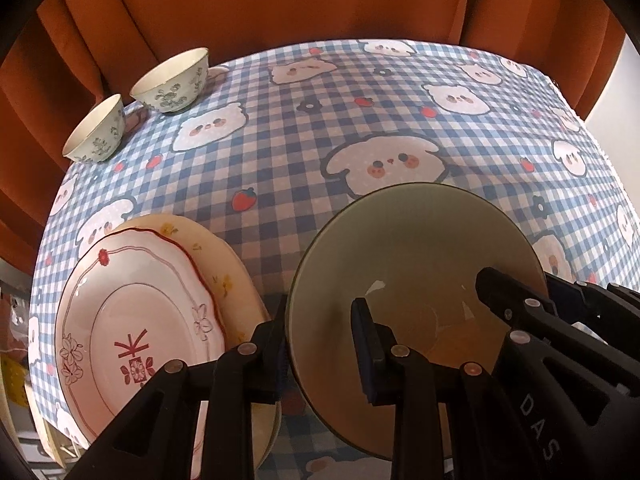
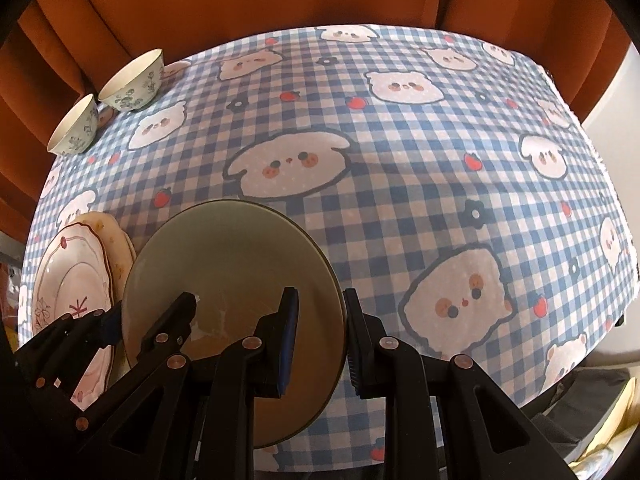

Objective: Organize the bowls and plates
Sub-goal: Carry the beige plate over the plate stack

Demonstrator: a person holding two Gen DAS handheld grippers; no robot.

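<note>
A large olive-green bowl (image 1: 416, 264) is held above the checked tablecloth by both grippers. My left gripper (image 1: 320, 352) is shut on its left rim, one finger inside and one outside. My right gripper (image 2: 320, 344) is shut on its right rim in the same way; it shows in the left wrist view (image 1: 516, 304) at the bowl's right. The bowl (image 2: 236, 264) also shows in the right wrist view. A pink plate with a red edge (image 1: 132, 320) lies on a yellow floral plate (image 1: 224, 264) to the bowl's left. Two small floral bowls (image 1: 172, 80) (image 1: 96, 132) stand at the far left.
The table is covered with a blue checked cloth with bear prints (image 1: 360, 120). An orange curtain (image 1: 280, 4) hangs behind the table's far edge. The cloth's right edge (image 2: 608, 184) drops off near a pale wall.
</note>
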